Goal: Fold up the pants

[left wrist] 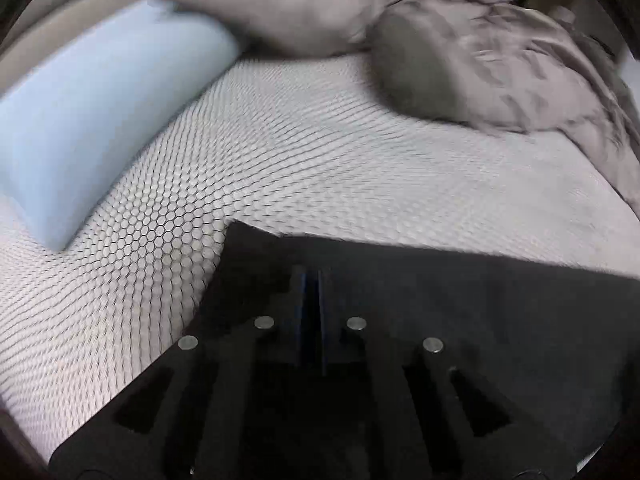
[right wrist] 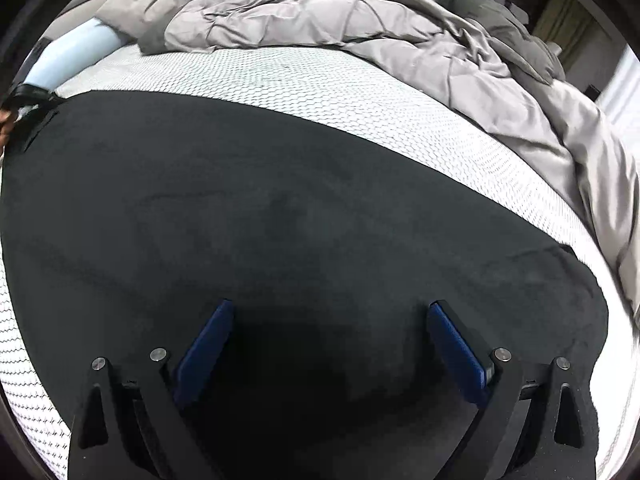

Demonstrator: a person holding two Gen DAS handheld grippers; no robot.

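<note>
The black pants [right wrist: 280, 200] lie spread flat on the white honeycomb-patterned mattress [right wrist: 320, 76]. In the left wrist view the pants [left wrist: 460, 292] fill the lower right, with a corner near the centre. My left gripper [left wrist: 311, 280] has its blue pads pressed together on the pants' edge near that corner. My right gripper [right wrist: 330, 312] is open, its blue pads [right wrist: 208, 344] wide apart just above the black cloth. The left gripper also shows in the right wrist view [right wrist: 28, 96] at the pants' far left end.
A crumpled grey duvet [right wrist: 360, 20] covers the back and right of the bed. A light blue pillow [left wrist: 92, 120] lies at the left, a grey pillow [left wrist: 420, 68] behind. Bare mattress [left wrist: 300, 160] lies between pants and bedding.
</note>
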